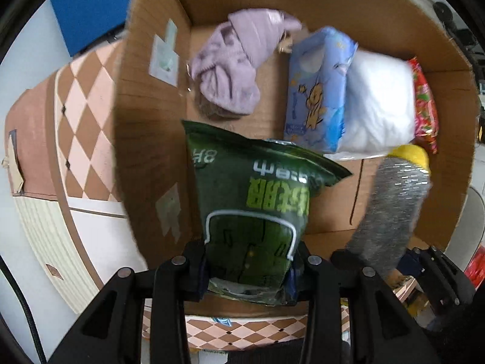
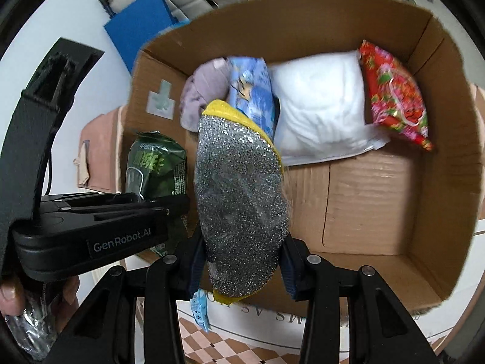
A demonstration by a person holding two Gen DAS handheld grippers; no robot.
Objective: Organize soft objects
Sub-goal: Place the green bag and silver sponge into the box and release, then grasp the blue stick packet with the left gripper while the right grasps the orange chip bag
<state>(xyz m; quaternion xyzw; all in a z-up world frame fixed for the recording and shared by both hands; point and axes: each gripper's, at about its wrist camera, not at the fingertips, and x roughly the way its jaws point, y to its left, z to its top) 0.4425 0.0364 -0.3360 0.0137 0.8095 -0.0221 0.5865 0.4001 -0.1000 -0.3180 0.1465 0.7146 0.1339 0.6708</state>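
Observation:
My left gripper [image 1: 248,268] is shut on a dark green wipes pack [image 1: 251,200] and holds it over the near left part of an open cardboard box [image 1: 151,121]. My right gripper [image 2: 241,265] is shut on a silver glitter sponge with a yellow back [image 2: 239,194], held over the box [image 2: 379,200] near its front edge. The sponge shows at the right in the left wrist view [image 1: 391,209]. The green pack [image 2: 154,163] and left gripper [image 2: 91,230] show at the left in the right wrist view.
In the box lie a lilac towel [image 1: 233,69], a blue tissue pack [image 1: 318,91], a white soft bundle [image 1: 379,103] and a red floral pack [image 2: 394,97]. The box stands on a checkered pink-brown surface [image 1: 81,139]. A blue panel [image 2: 136,24] stands behind.

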